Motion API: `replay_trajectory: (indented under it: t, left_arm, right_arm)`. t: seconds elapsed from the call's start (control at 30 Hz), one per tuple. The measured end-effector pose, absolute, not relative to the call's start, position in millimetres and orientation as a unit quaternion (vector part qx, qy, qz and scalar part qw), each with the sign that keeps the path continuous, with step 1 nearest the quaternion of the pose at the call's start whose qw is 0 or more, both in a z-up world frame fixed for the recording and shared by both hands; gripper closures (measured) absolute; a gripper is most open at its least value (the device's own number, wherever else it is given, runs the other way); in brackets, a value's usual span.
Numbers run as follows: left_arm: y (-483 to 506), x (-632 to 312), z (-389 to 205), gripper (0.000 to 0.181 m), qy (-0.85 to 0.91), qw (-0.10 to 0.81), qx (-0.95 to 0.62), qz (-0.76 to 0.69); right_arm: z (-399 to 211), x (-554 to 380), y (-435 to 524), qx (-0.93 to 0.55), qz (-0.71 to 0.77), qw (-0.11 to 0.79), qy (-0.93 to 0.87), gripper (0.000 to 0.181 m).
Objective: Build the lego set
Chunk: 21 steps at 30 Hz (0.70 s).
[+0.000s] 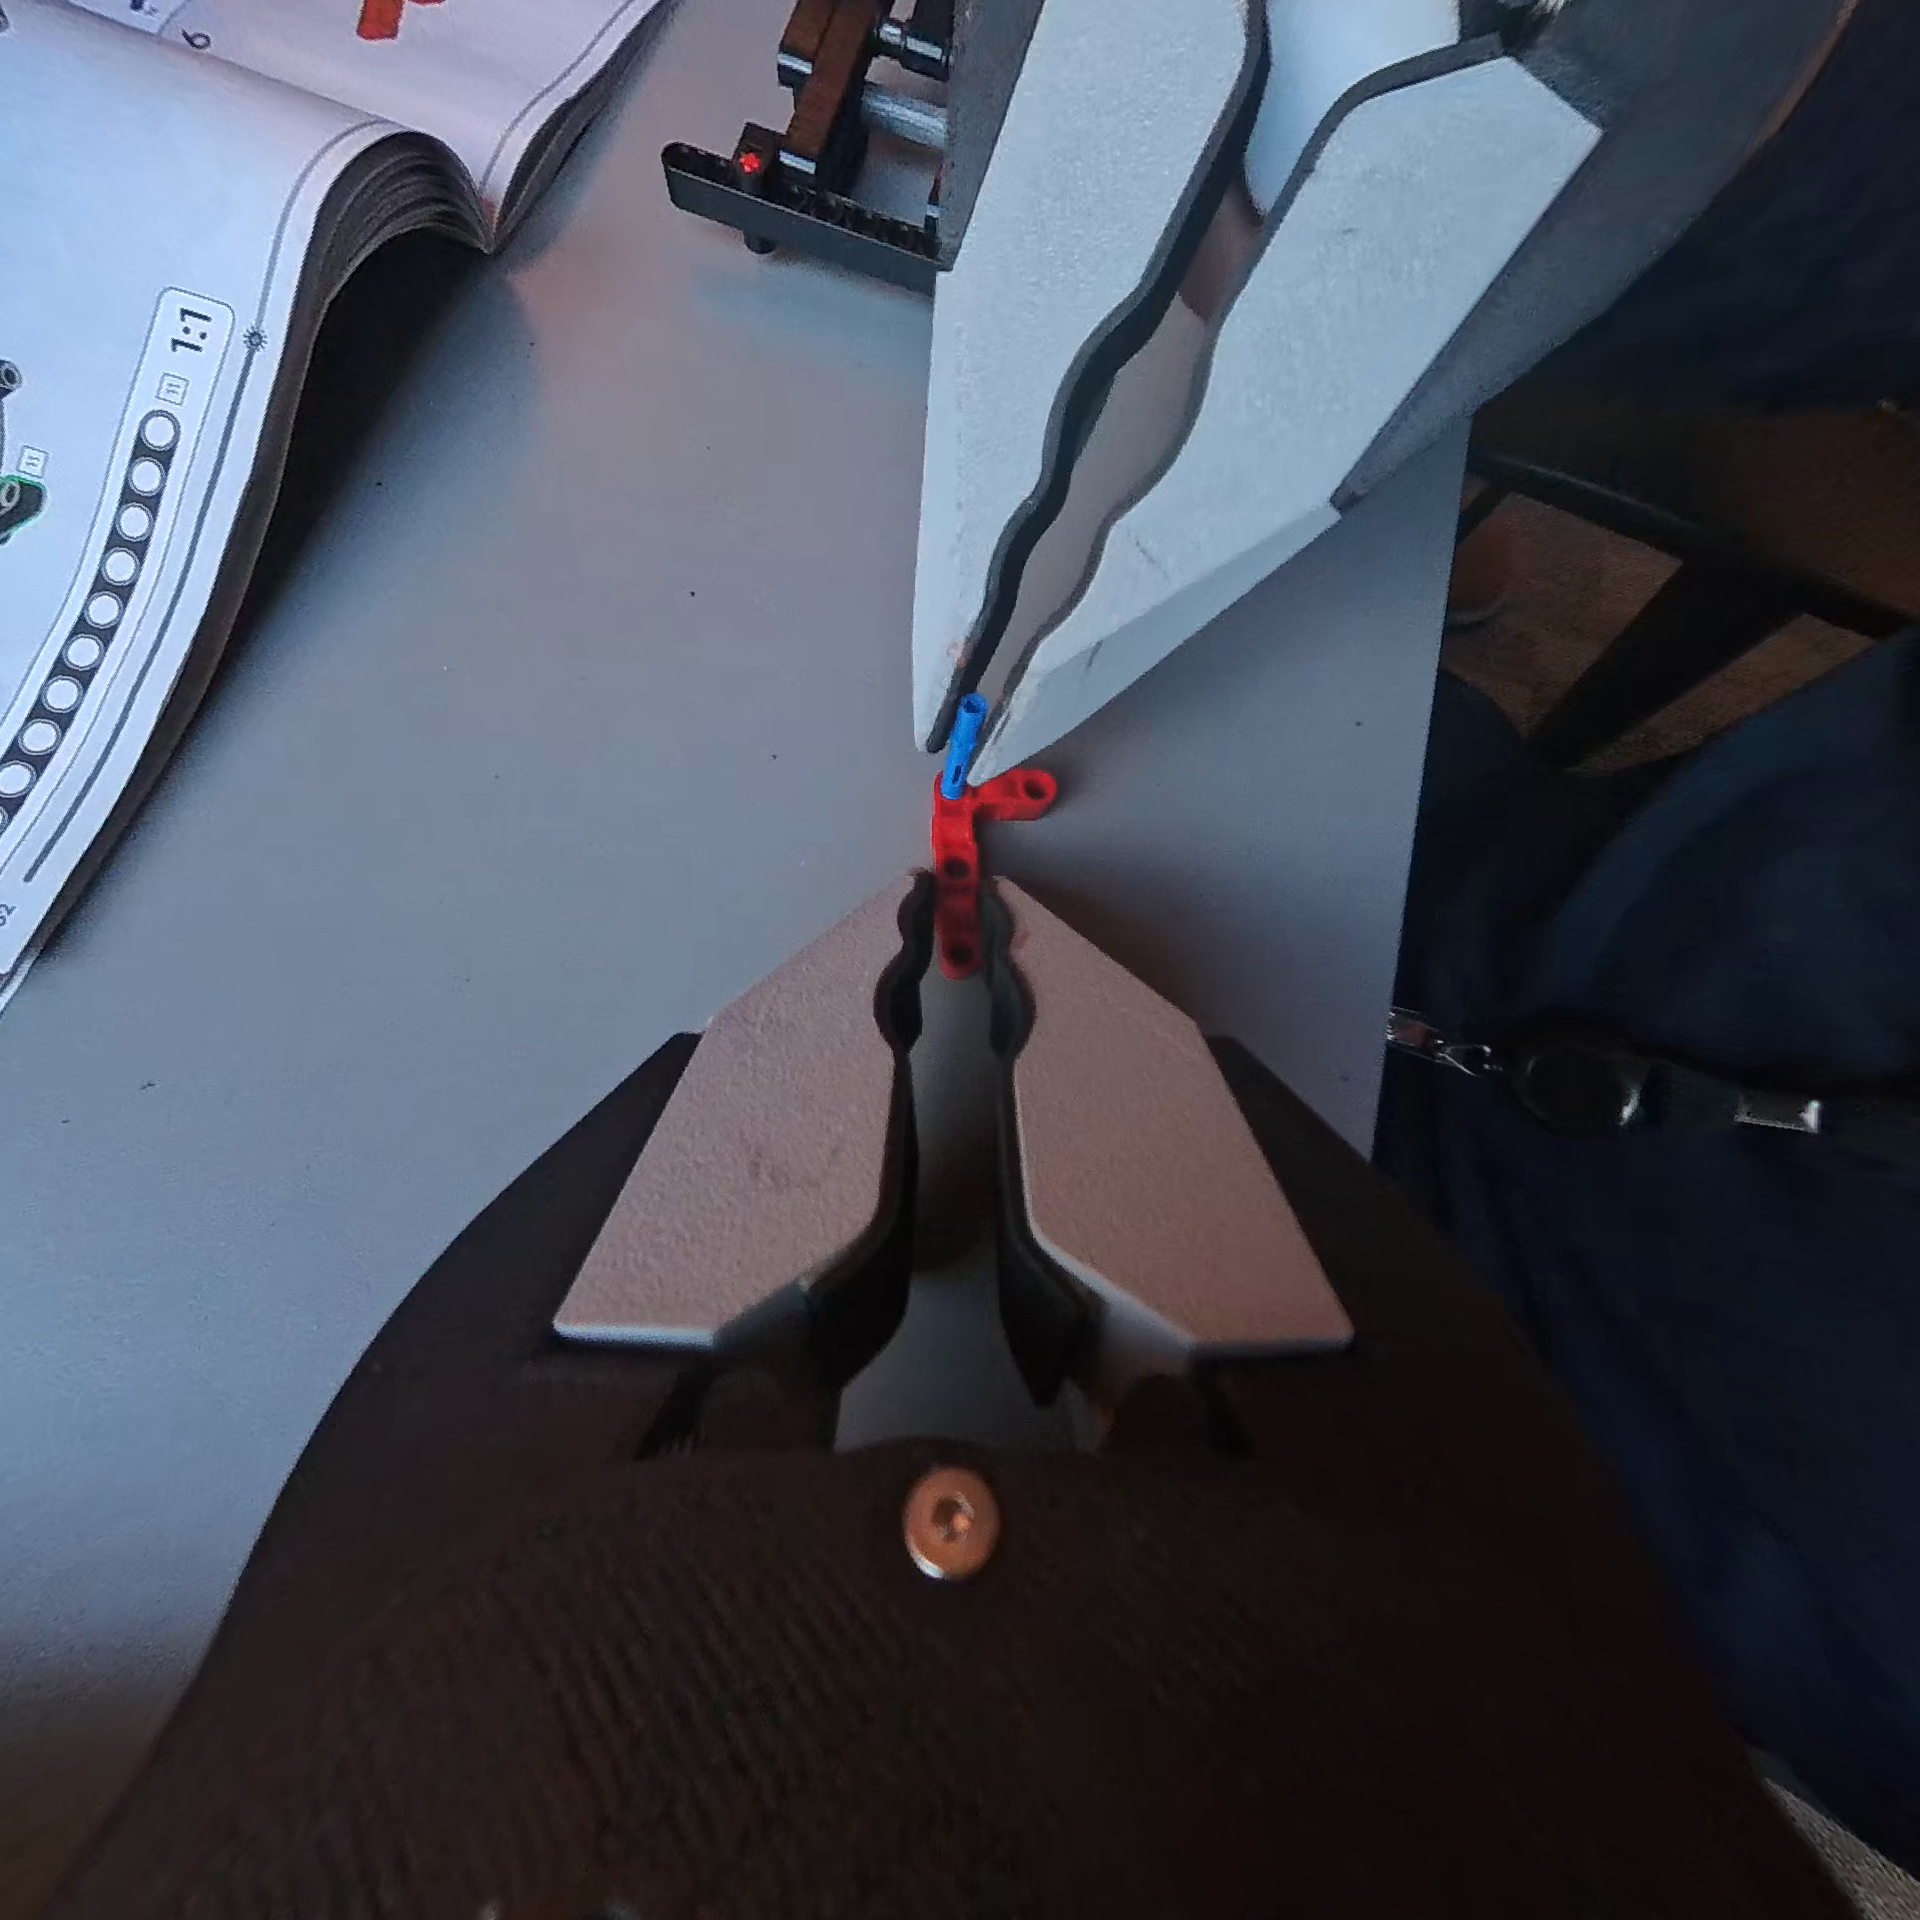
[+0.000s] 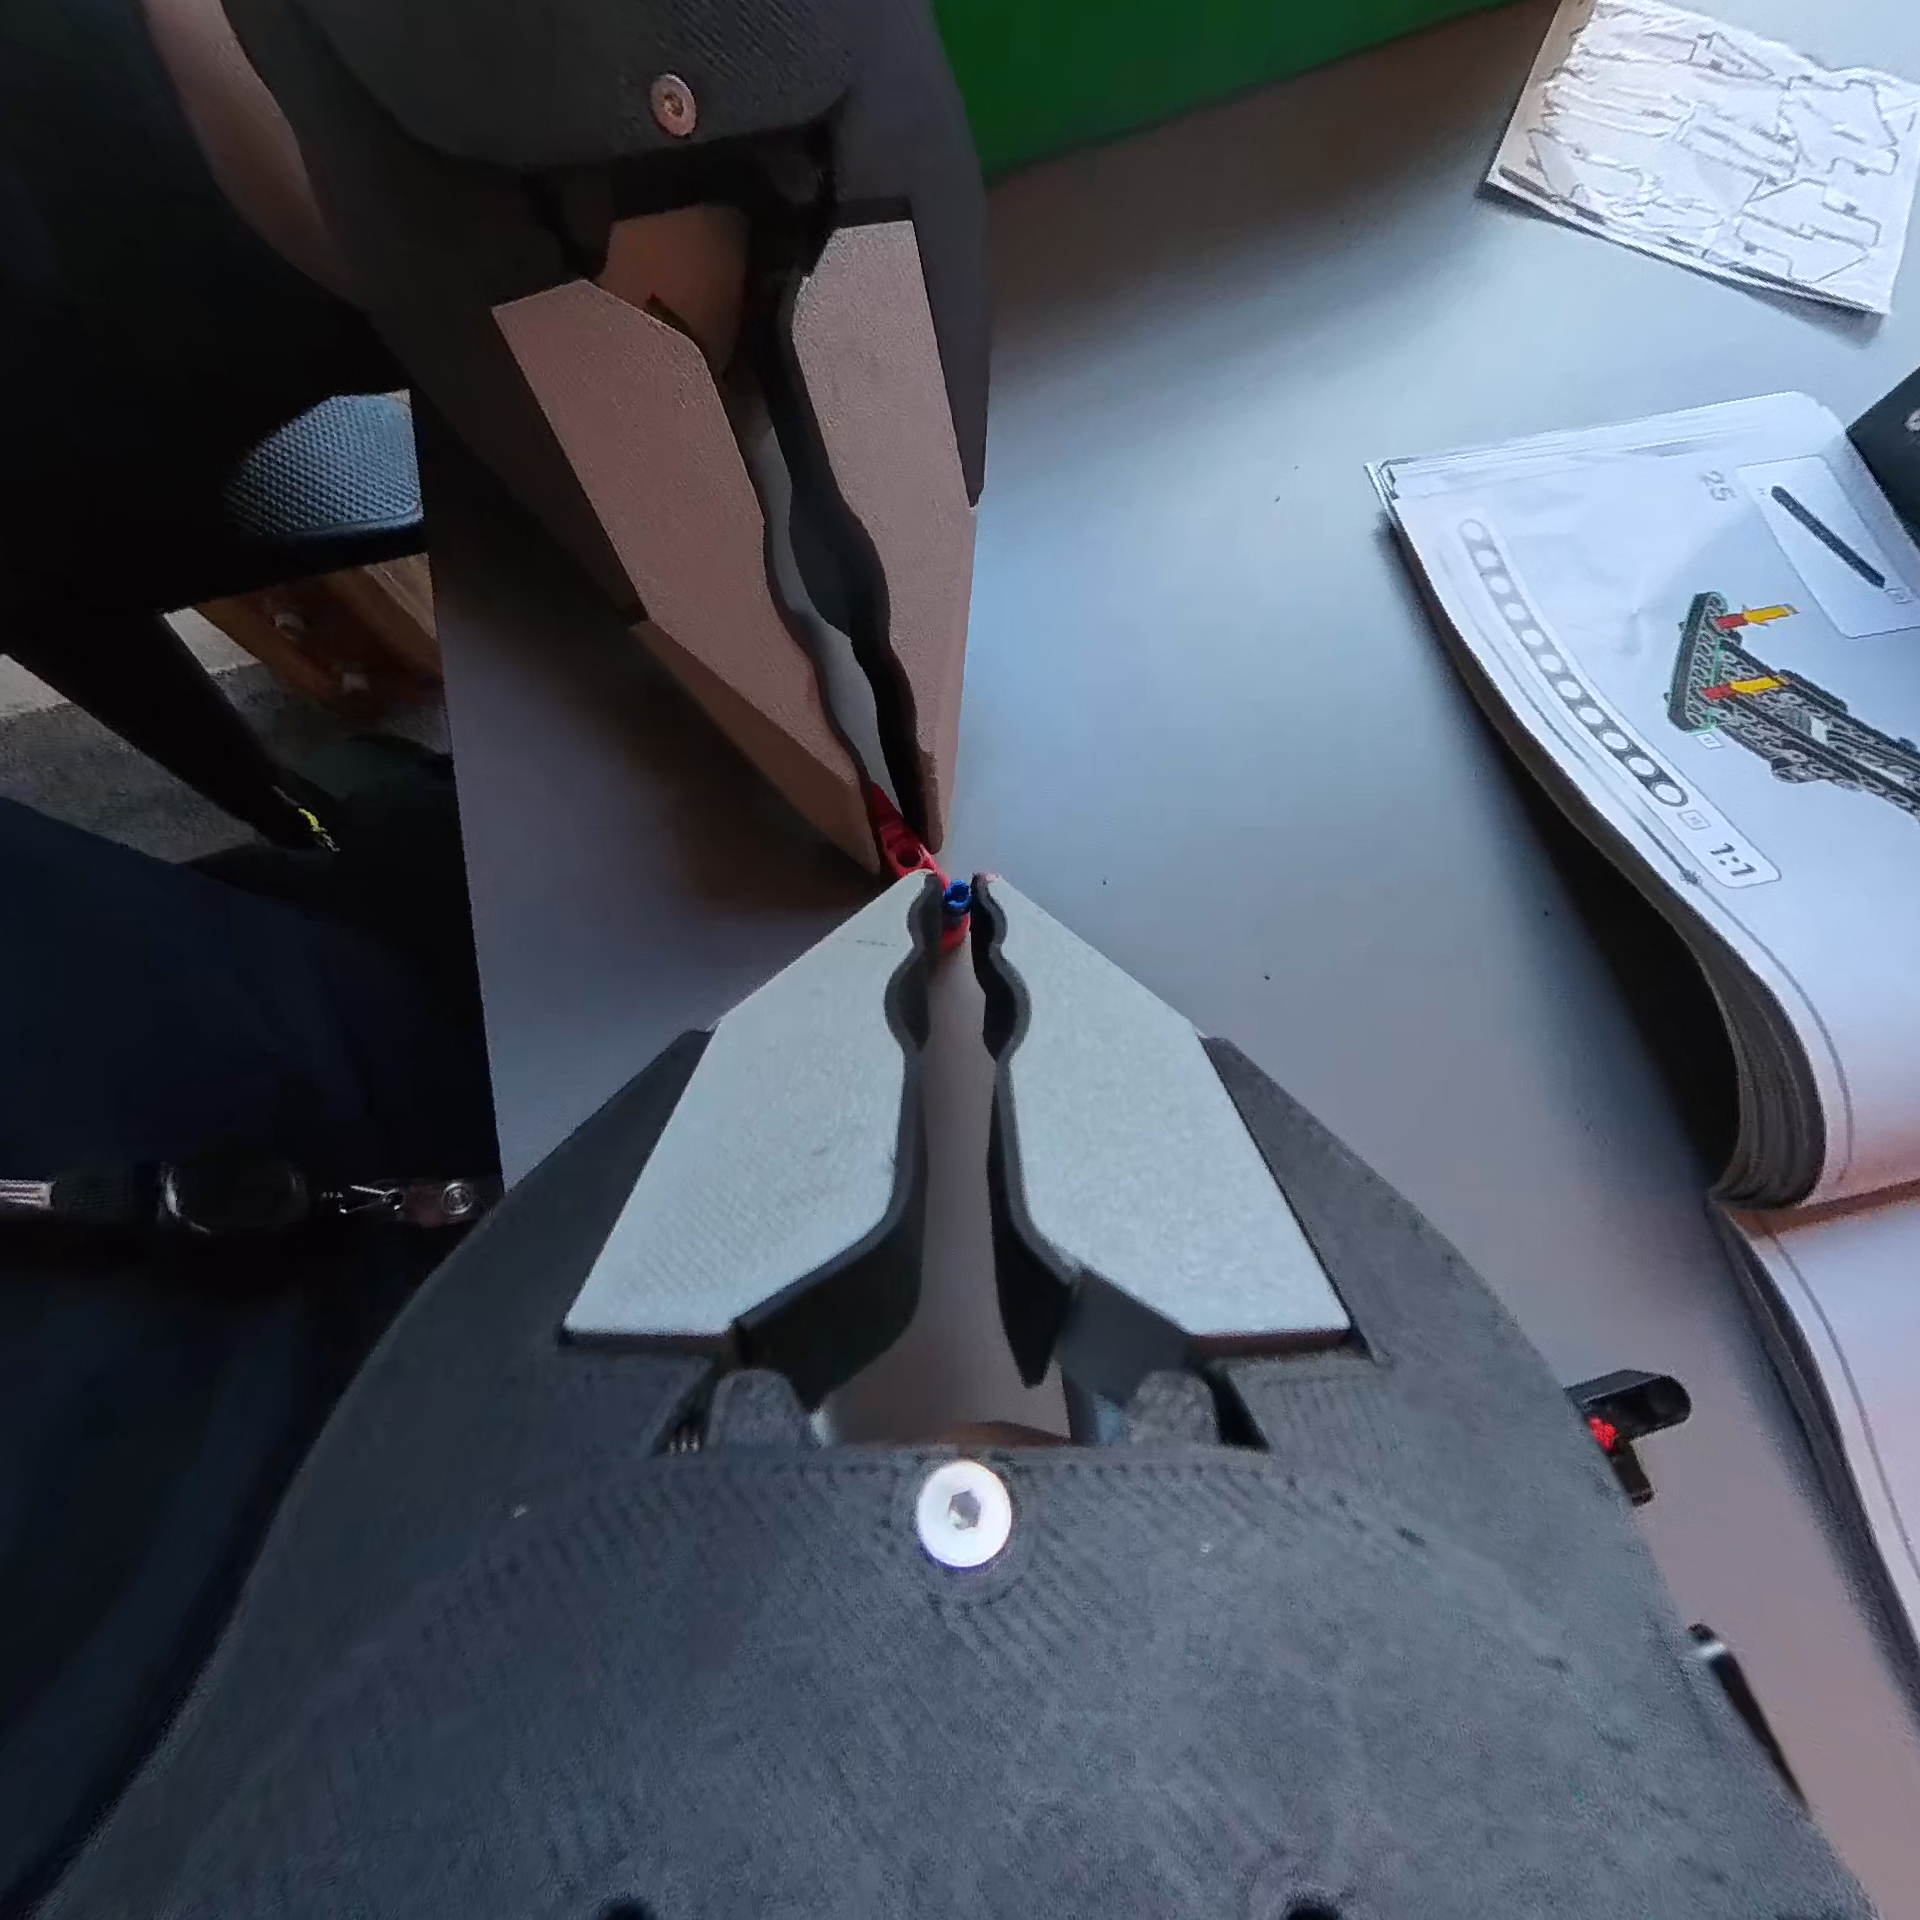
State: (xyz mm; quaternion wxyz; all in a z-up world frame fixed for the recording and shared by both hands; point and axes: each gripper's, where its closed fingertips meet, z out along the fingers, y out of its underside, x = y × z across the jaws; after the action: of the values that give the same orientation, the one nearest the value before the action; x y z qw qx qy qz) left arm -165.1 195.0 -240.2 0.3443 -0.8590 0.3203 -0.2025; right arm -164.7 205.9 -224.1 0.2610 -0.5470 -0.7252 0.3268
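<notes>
Spreading across the grey table (image 1: 520, 727), an open instruction booklet (image 1: 156, 416) lies well apart from the grippers, a dark partial build (image 1: 831, 197) beyond it. Above the table edge, the left gripper (image 1: 956, 883) pinches a red L-shaped beam (image 1: 958, 862) (long arm between its tips); the right gripper (image 2: 953, 883) clamps a blue pin (image 2: 956, 894) at the beam's corner hole.

**Dim, side-lit frames with strong wide-angle bending**

Soft daylight is falling across the grey tabletop (image 1: 520, 727), leaving each view's near tool body in deep shadow. A warm reddish cast is tinting the left view. Straight edges are curving toward the frame borders. The open instruction booklet (image 2: 1662, 727) is casting a dark shadow beneath its pages.
</notes>
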Motion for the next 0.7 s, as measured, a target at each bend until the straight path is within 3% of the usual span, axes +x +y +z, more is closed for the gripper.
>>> replay_trajectory:
  t: [0.5, 0.7]
  left_arm:
    - [195.0, -164.8, -240.6, 0.176, 0.322, 0.345, -0.859, -0.197]
    - [196.1, -165.8, -240.3, 0.176, 0.319, 0.348, -0.86, -0.194]
  right_arm:
    - [-234.6, -162.6, 204.8, -0.524, 0.244, 0.233, -0.783, 0.177]
    - [-232.1, -167.0, 204.4, -0.536, 0.309, 0.221, -0.754, 0.18]
